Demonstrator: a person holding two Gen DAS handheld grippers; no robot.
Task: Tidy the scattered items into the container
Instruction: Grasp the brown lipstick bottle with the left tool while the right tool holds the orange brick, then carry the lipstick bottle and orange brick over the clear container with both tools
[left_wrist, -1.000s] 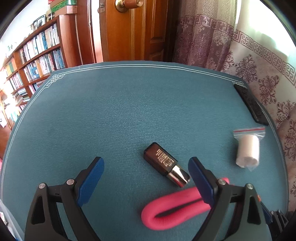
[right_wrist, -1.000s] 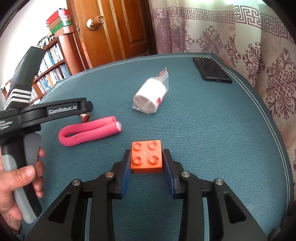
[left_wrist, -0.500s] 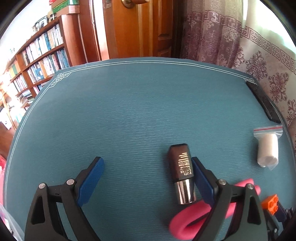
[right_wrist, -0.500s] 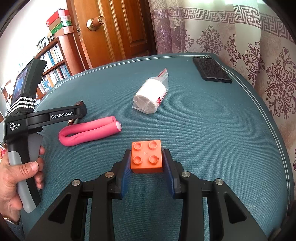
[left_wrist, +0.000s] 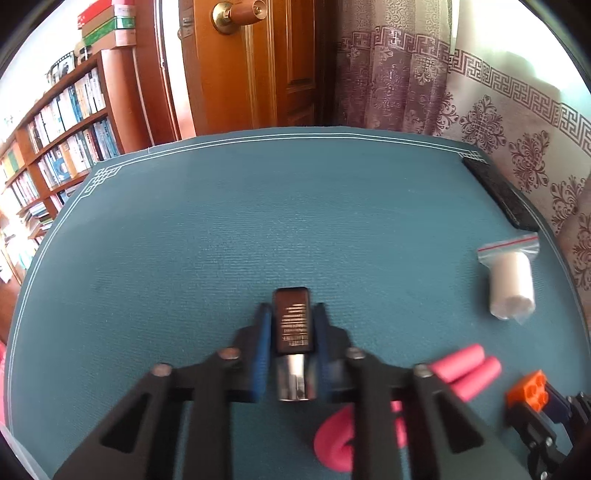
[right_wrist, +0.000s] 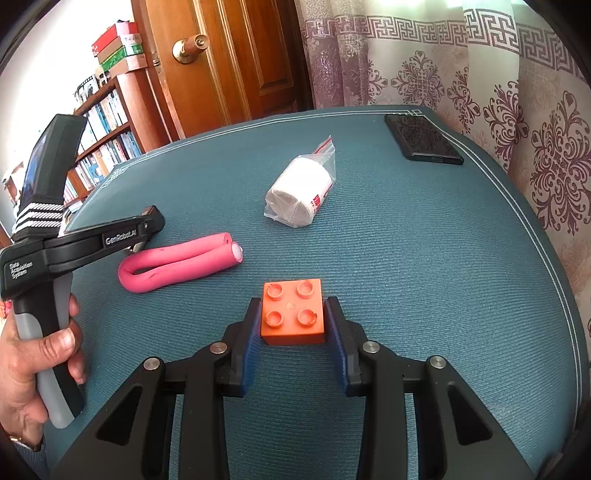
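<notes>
Table: teal cloth (left_wrist: 258, 221) with a thin white border line covers it, and all the items lie on this cloth.
Left gripper: the left gripper (left_wrist: 291, 332) has its blue pads pressed on both long sides of the brown bottle (left_wrist: 292, 325), so it is clamped on it; the picture is a little blurred here.
Brown bottle: it lies flat between the pads, dark end toward 12 o'clock and silver cap toward 6 o'clock, with gold lettering on the upper face.
Right gripper: the right gripper (right_wrist: 293, 325) is closed on the orange brick (right_wrist: 293, 312), one pad on each side, studs facing up (four studs are visible).
Orange brick: whether it rests on the cloth or is lifted, I cannot tell.
Pink foam roller: the pink foam roller (right_wrist: 177, 260) is bent double, at about 10 o'clock from the brick in the right wrist view, just beside the left gripper's fingers.
White roll: the white roll in a zip bag (right_wrist: 301, 197) lies at about 12 o'clock from the brick, apart from it.
Phone: the black phone (right_wrist: 423, 144) lies near the far right edge of the table, at about 1 o'clock.
Hand: a hand (right_wrist: 33, 373) holds the handle of the left gripper, at 9 o'clock in the right wrist view.
Container: not seen in these views.
</notes>
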